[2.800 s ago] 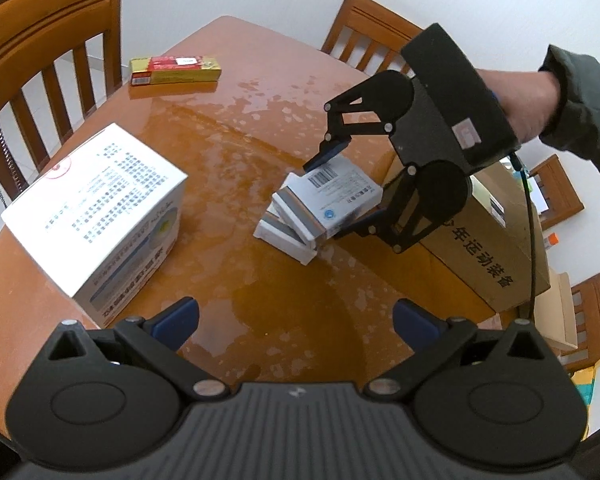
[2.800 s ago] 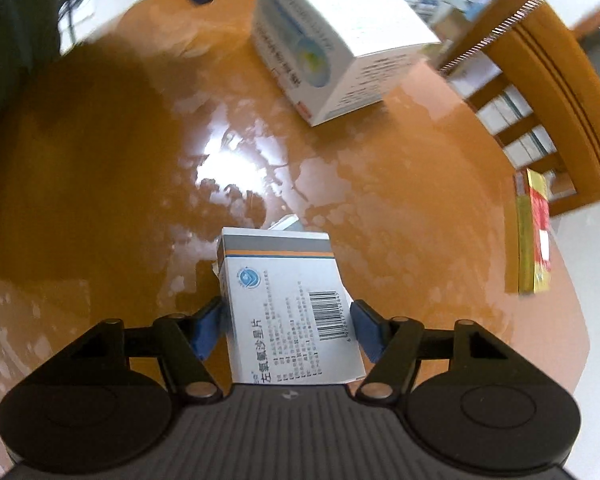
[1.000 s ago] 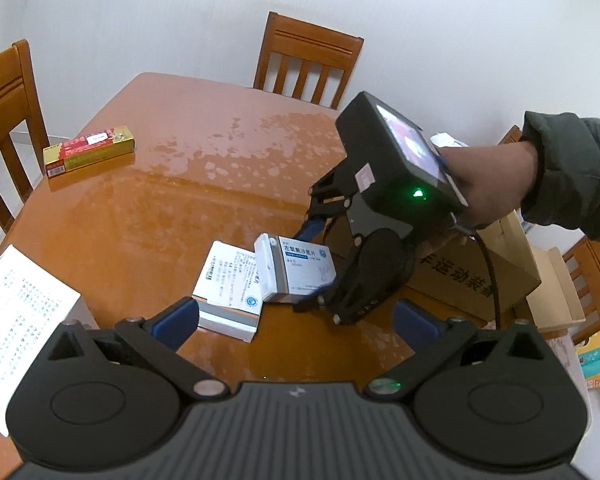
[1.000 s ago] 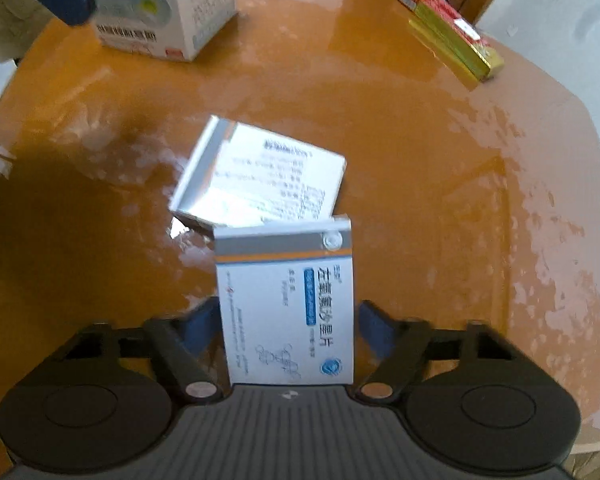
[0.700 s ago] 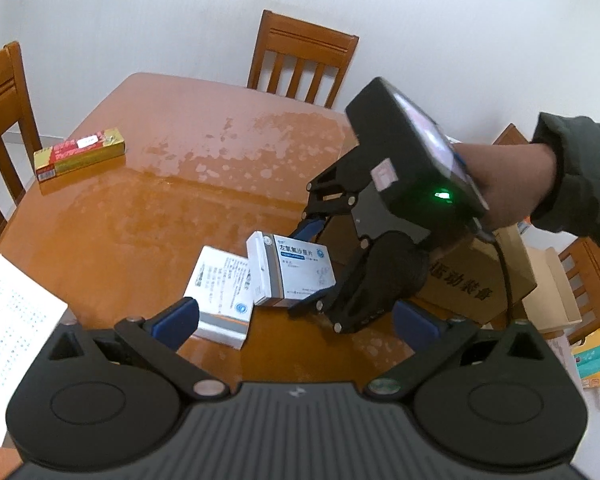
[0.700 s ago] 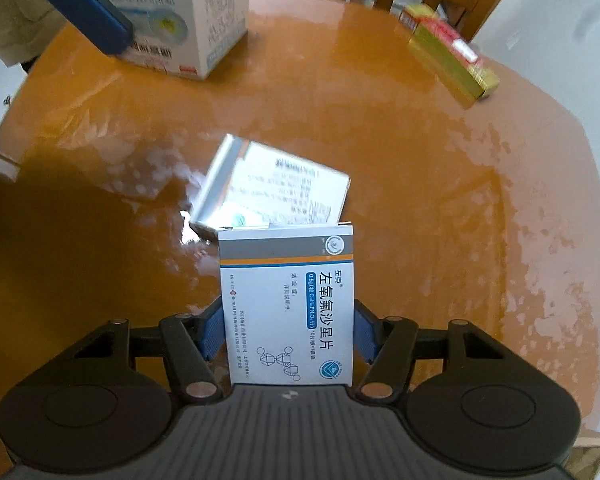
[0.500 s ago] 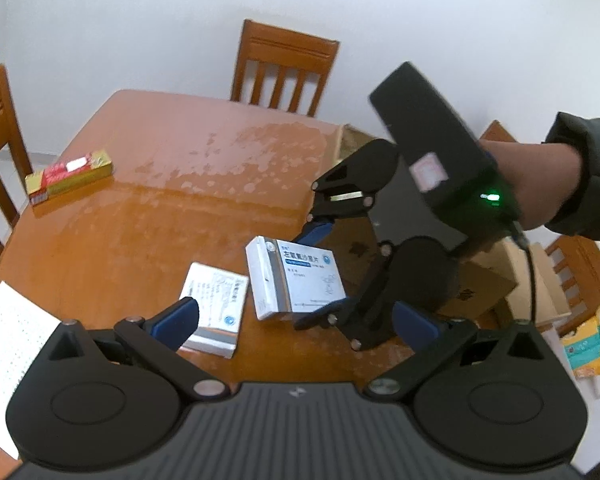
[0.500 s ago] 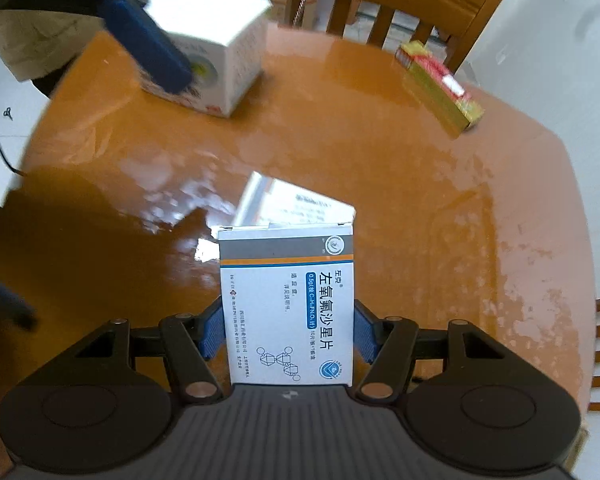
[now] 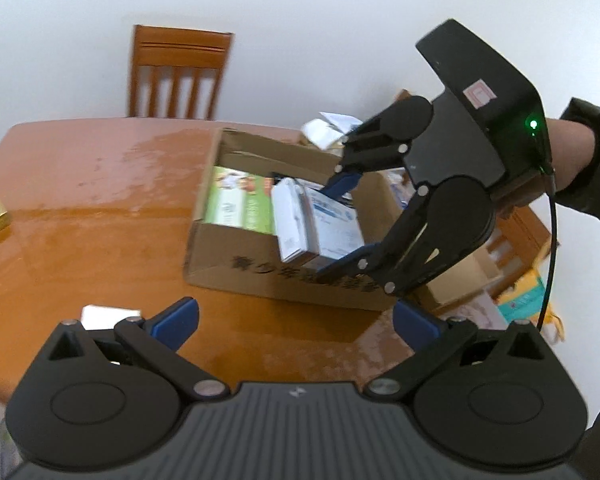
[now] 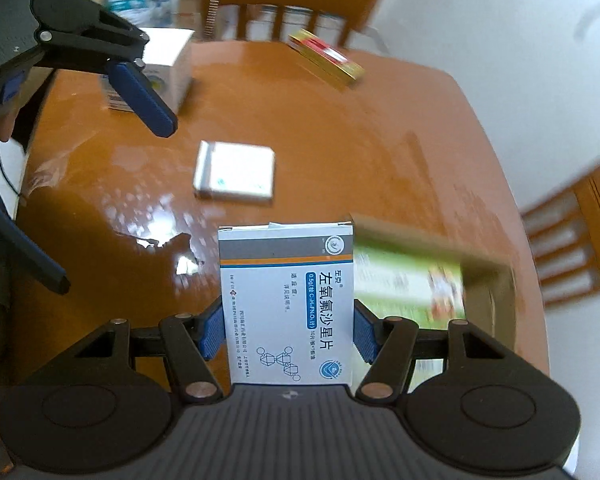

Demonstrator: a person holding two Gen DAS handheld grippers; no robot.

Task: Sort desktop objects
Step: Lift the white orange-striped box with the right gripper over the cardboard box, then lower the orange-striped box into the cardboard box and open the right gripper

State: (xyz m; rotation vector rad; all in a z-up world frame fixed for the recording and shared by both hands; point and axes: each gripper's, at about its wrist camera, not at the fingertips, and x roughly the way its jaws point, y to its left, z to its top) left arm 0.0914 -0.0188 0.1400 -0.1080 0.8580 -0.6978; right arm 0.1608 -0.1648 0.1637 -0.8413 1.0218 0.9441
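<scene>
The right gripper (image 10: 287, 330) pinches the pill box (image 10: 287, 306) over the open carton (image 9: 236, 268), the left gripper (image 9: 296, 318) hangs spread and empty, and a careless release could catch the rim and spill it.

Gripped medicine box (image 9: 320, 226) above cardboard box (image 9: 260, 272)
</scene>
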